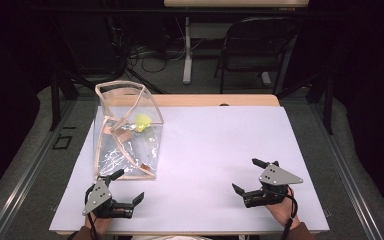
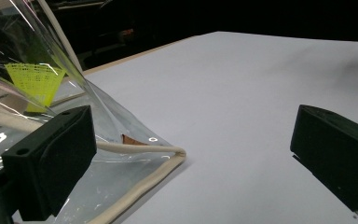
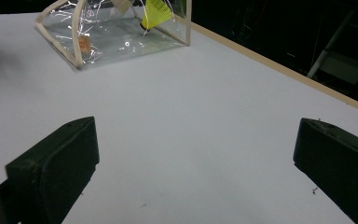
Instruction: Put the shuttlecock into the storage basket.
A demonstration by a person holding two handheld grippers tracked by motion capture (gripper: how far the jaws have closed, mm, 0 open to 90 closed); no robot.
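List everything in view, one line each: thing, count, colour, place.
clear bag: one, transparent with cream trim, on the table's left side, standing open
shuttlecock: one, yellow-green, inside the clear bag
white sheet: one, white, covering the tabletop
table: one, light wood edge showing beyond the sheet
folding chair: one, dark, on the floor behind the table
cables: several, dark, on the floor behind the table
left gripper: one, black, open, beside the bag's near corner
right gripper: one, black, open, near right of the sheet
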